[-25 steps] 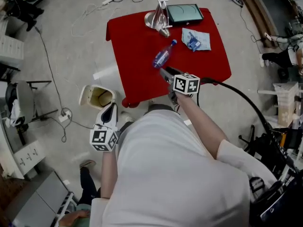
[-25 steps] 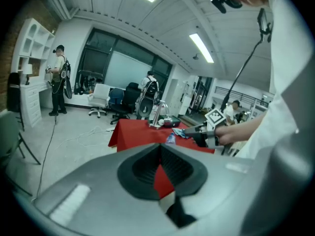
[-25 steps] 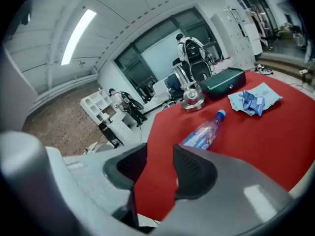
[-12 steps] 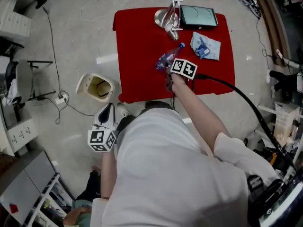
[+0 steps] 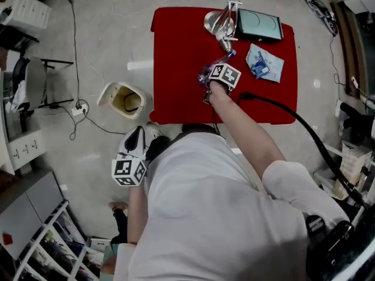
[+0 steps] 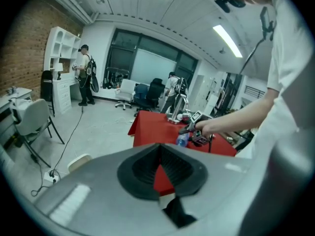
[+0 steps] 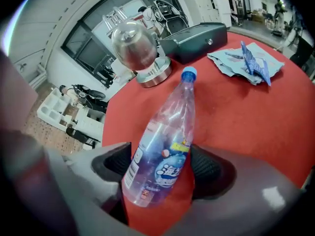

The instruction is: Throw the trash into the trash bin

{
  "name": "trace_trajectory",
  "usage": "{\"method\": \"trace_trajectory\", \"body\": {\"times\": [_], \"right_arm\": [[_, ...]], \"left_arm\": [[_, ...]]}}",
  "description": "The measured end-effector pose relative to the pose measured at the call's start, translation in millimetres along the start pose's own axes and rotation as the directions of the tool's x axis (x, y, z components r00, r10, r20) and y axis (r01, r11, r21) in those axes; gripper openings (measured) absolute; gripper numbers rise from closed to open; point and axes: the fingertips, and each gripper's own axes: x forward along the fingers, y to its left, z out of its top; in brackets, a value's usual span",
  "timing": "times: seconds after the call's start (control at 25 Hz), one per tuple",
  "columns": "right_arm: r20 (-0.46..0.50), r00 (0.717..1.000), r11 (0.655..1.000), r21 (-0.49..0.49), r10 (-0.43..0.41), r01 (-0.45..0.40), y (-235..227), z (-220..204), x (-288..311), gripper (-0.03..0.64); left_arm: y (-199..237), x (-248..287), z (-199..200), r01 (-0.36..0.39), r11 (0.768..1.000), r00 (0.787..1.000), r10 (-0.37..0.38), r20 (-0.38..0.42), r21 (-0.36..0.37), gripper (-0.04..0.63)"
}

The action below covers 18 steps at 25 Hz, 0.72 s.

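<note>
A clear plastic bottle (image 7: 165,146) with a blue cap lies on the red table (image 5: 176,57). My right gripper (image 7: 160,176) reaches down over the bottle (image 5: 227,56), and its jaws have just been opening. They straddle the bottle's lower half, with a strip of red cloth showing beside the right pad (image 7: 209,173), so the gripper is open. A crumpled blue-and-white wrapper (image 5: 263,63) lies at the table's right. The cream trash bin (image 5: 124,100) stands on the floor left of the table. My left gripper (image 5: 135,140) hangs low by my body, its tips together and nothing in them.
A shiny metal vessel on a stand (image 7: 135,45) and a flat black case (image 7: 194,41) sit at the table's far edge. Cables run across the floor (image 5: 76,69) near the bin. A chair (image 5: 32,92) and shelving stand at the left; people are at the room's far end (image 6: 83,75).
My right gripper has moved farther over the table and down onto the bottle, and its jaws now sit around it. The left gripper has hardly moved.
</note>
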Motion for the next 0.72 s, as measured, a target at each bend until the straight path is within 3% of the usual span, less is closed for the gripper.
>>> {"method": "trace_trajectory", "body": {"times": [0.12,0.28,0.48,0.72], "right_arm": [[-0.042,0.999,0.999,0.027,0.026,-0.025,1.8,-7.7,10.1,0.374],[-0.050,0.999,0.998,-0.064,-0.015,0.012,2.8,-11.8,12.0,0.331],[-0.037,0.999,0.993,-0.112,0.033,-0.037,2.2,-21.2,5.7,0.325],[-0.057,0.997,0.990,-0.123,0.057,-0.064,10.0,-44.2,-11.2,0.325]], "left_arm": [[1.9,-3.4,-5.1,-0.014,1.000,1.000,0.014,-0.008,-0.005,0.006],[7.1,-5.4,-5.6,-0.018,1.000,1.000,0.018,-0.003,0.003,0.006],[20.7,-0.8,-6.6,0.026,1.000,1.000,-0.026,0.000,-0.001,0.006],[46.8,6.0,2.7,0.080,0.996,0.997,-0.080,-0.018,0.044,0.006]]}}
